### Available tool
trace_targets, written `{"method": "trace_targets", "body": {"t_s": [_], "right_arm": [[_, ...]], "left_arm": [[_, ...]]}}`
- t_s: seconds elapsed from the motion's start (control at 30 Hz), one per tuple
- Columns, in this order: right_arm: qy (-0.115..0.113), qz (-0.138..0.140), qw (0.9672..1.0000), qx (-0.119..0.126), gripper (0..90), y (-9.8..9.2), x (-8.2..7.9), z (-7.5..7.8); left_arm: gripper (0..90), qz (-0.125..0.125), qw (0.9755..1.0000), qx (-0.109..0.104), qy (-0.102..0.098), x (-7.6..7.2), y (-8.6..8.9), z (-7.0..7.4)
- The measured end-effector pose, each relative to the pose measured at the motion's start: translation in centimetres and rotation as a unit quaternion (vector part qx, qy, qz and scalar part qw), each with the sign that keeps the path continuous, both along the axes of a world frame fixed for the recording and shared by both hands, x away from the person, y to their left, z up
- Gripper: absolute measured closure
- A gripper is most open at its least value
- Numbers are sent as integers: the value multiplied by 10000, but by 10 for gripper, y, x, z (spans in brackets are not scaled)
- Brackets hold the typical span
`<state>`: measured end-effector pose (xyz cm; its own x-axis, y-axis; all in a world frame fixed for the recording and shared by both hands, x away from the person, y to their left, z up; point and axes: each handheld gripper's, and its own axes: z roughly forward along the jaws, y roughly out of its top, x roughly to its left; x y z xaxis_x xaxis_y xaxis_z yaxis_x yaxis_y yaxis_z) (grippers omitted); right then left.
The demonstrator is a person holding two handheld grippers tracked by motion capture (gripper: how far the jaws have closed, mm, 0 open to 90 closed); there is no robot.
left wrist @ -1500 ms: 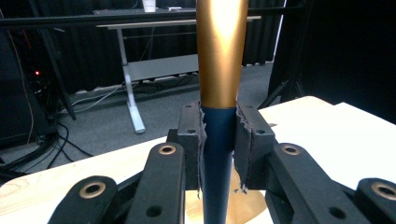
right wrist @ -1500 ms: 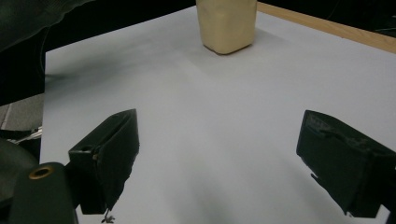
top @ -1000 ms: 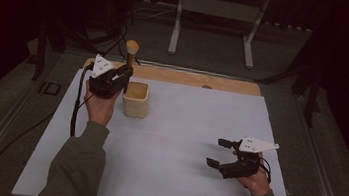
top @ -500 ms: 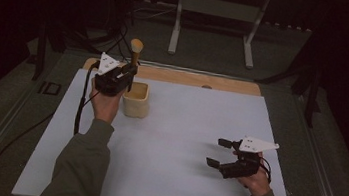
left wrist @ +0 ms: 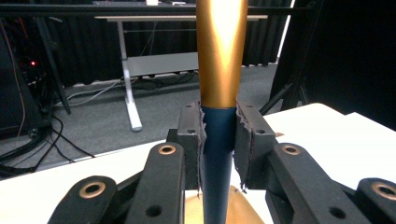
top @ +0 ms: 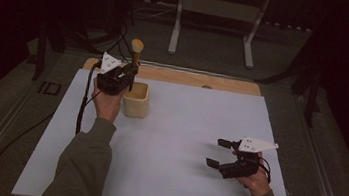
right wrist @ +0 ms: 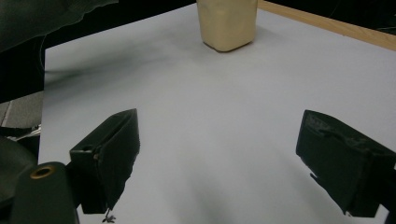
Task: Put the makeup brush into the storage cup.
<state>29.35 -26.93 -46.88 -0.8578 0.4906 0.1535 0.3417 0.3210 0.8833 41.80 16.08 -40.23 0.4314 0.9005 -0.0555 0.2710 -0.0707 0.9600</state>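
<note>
**Inspector A:** Starting with the largest item: the table (top: 167, 178) is presenting a smooth, matte, pale sheet, with a bare wooden strip (top: 180, 77) running along its far edge. Beyond it, the room is lying dark, with grey flooring, a white metal desk frame (top: 211, 27) and loose cables.

**Inspector B:** Next down, the cream tub (top: 136, 99) is standing upright near the far left of the sheet, a squarish pot with rounded corners and a dull finish.

**Inspector A:** The left gripper (top: 128, 72) is hovering directly over that tub, clenching a brush (top: 136, 53). Its padded black jaws are pressing on the dark blue handle just beneath a glossy gold metal sleeve (left wrist: 222, 51), holding the brush upright.

**Inspector B:** The right gripper (top: 220, 154) is sitting low near the right front of the sheet, well apart from the tub, jaws standing wide and grasping nothing.
</note>
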Motion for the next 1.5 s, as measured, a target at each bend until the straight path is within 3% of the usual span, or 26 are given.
{"method": "trace_targets", "body": {"t_s": [0.57,1.03,1.27,1.3,1.33,1.37,1.4,1.43,1.5], "right_arm": [[-9,2,10000,13,135,-1,0,1],[0,6,10000,3,135,0,0,0],[-4,0,10000,0,135,-1,0,0],[2,-2,10000,1,135,0,0,0],[6,0,10000,-2,135,0,0,-1],[9,1,10000,-4,135,0,0,-1],[15,2,10000,-6,135,0,0,-1],[9,3,10000,-1,135,0,0,-1],[7,3,10000,4,134,0,0,-1]], "left_arm": [[749,-60,9998,143,158,3,-4,-13],[747,-13,9993,114,365,1,1,-33],[742,-47,9993,32,382,-1,3,-35],[715,-235,9990,-179,330,-1,6,-36],[570,-309,9982,-391,334,0,8,-36],[394,-288,9978,-469,370,1,8,-35],[288,-234,9979,-474,368,1,9,-35],[220,-234,9979,-474,368,1,9,-35],[175,-164,9977,-501,423,1,11,-34]]}}
